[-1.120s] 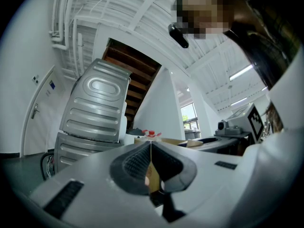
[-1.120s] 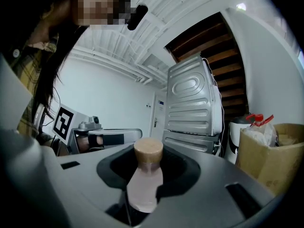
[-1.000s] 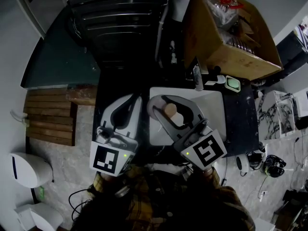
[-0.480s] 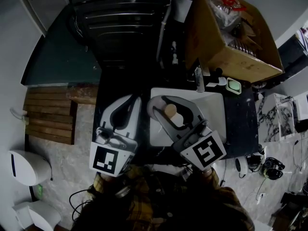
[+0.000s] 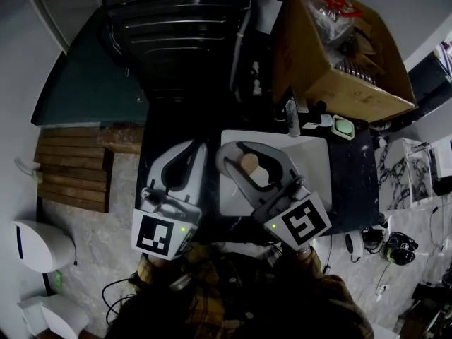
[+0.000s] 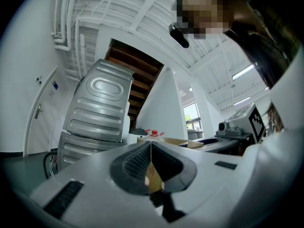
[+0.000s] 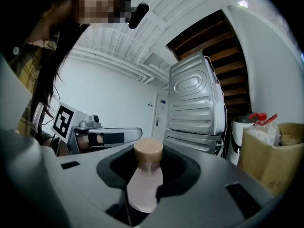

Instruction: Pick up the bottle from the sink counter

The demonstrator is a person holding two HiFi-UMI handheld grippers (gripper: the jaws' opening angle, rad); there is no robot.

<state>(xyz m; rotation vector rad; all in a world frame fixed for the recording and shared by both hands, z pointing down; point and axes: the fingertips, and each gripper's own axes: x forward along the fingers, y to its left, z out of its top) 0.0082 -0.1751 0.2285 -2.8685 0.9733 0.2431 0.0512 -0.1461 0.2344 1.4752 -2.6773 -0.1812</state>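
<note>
A small pale bottle with a tan cap is held above the white sink, and my right gripper is shut on it. In the right gripper view the bottle stands upright between the jaws, which press its body from both sides, and its cap rises above them. My left gripper is beside it on the left, over the dark counter, shut with nothing in it. In the left gripper view its jaws meet in a thin line.
A grey washing machine stands beyond the counter. A full cardboard box sits at the back right, above the faucet and a green soap dish. Wooden slats lie on the floor to the left.
</note>
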